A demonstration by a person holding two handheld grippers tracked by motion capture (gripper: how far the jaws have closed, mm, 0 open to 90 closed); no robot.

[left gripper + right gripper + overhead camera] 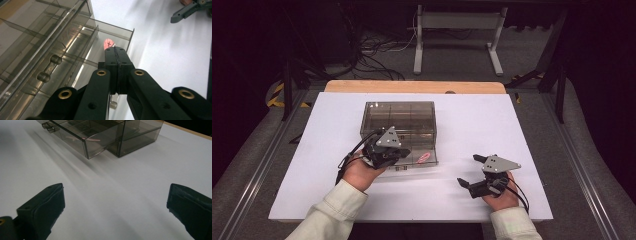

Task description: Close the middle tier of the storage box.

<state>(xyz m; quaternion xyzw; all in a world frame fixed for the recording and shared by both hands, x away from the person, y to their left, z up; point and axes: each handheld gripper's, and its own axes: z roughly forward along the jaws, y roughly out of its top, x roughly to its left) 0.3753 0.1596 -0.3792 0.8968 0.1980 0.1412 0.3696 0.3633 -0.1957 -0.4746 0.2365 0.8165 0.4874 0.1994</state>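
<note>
In the high view, my right hand-held gripper (473,173) sits low at the right of the frame, above the white bench (492,130). Its jaws are wide apart and hold nothing. My left hand-held gripper (404,154) is a bit farther up, left of the middle, right over the drawer (412,160) that is pulled out of the clear plastic box (399,120). Its jaws are pressed tight together. I cannot see anything held between them.

A small pink thing (423,157) lies in the drawer, near its right end, just beside the left hand-held gripper.

I think the step now is to get that pink thing or to push the drawer back in. To do it well, I should move the left hand slowly and keep the tips low and straight, so I do not bump the thin drawer walls. The right hand should stay back, out of the way.

The left gripper view shows things the high view is too far away for. The pink thing (109,44) has a dark cross mark on it and peeks out just past the closed tips. The drawer handle (49,68) is at the left. The right gripper view shows the drawer (82,138) from the side, sticking out of the box (136,135) at the top of the frame.
</note>
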